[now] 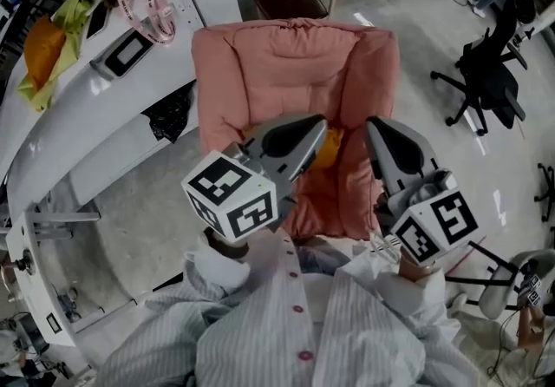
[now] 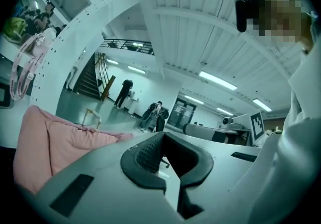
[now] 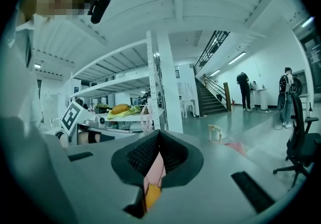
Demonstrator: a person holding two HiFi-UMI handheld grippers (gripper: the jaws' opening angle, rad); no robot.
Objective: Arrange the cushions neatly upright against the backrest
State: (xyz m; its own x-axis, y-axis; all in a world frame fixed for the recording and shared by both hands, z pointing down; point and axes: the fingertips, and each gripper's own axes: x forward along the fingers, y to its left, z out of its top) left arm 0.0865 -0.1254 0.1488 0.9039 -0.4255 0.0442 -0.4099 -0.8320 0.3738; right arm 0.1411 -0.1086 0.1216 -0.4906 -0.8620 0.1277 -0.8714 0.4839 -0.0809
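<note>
Between left tongs (image 1: 312, 130) and right tongs (image 1: 378, 130), seemingly below, lies orange cushion (image 1: 329, 147).

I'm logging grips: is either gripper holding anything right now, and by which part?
Nothing is held. The left gripper and right gripper are both shut and empty; the orange cushion sits in the pink armchair.

Head view was dim and vignetted. Gripper views had cyan tint, heavy fisheye, black corners. Ceiling strip lights (image 2: 218, 81) glared, floor (image 1: 416, 38) shiny.
</note>
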